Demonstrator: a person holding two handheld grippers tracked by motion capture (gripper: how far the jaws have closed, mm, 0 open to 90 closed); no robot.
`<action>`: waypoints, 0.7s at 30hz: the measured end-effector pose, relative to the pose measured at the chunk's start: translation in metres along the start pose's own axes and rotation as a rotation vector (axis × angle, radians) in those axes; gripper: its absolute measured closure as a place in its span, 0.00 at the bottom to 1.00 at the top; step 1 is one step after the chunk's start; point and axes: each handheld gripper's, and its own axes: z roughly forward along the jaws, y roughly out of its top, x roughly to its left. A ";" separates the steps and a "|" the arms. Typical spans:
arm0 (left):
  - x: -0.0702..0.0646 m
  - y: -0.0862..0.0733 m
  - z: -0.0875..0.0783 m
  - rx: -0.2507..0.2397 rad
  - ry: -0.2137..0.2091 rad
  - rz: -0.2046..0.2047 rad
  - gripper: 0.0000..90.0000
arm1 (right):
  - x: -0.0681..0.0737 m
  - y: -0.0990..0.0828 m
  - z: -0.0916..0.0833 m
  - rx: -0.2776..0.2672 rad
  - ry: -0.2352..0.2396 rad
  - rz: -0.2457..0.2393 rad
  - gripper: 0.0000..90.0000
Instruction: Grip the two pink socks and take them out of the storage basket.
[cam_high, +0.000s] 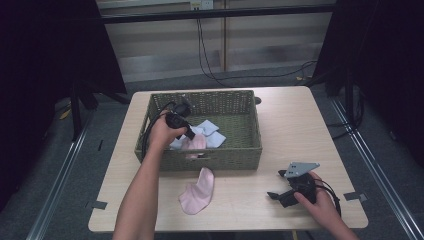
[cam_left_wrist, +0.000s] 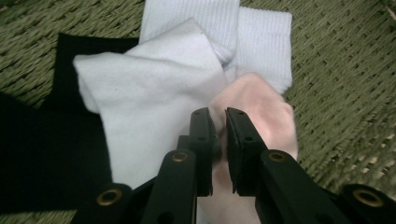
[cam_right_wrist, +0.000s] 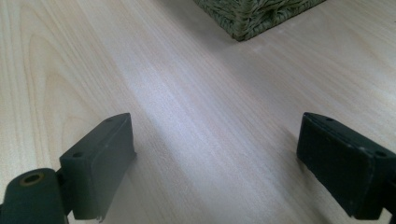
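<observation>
A: Forearms come in lowest, the left one reaching into the basket, the right one parked on the table. Which step is this?

B: My guess: pairing pink socks. One pink sock lies on the table just in front of the basket; its likely mate, the pinched sock, is inside, beside the white socks and a black cloth.

A: Is the left gripper holding it?

B: Yes, its jaws are nearly together with a fold of pink fabric nipped between them. It sits against the near wall, overlapping a white sock.

A: And the right gripper?

B: Jaws spread wide, nothing between them, low over bare wood, well apart from the basket corner.

A: Next move?

B: Probably a straight lift, high enough to clear the near rim, then out toward the table sock. The white sock touching it could drag along.

A: Room?

B: Plenty. The strip in front of the basket is free apart from that sock, and the right half is bare up to the table's edge.
</observation>
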 end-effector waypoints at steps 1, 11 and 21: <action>0.000 0.000 -0.003 -0.002 -0.002 -0.001 0.91 | 0.000 0.000 0.000 0.000 0.000 0.000 0.12; -0.007 0.003 -0.033 -0.042 0.007 0.024 0.91 | 0.000 0.000 0.000 0.000 0.000 0.001 0.12; -0.014 0.008 -0.056 -0.075 0.001 0.024 0.92 | 0.000 0.000 0.000 -0.002 -0.001 -0.003 0.12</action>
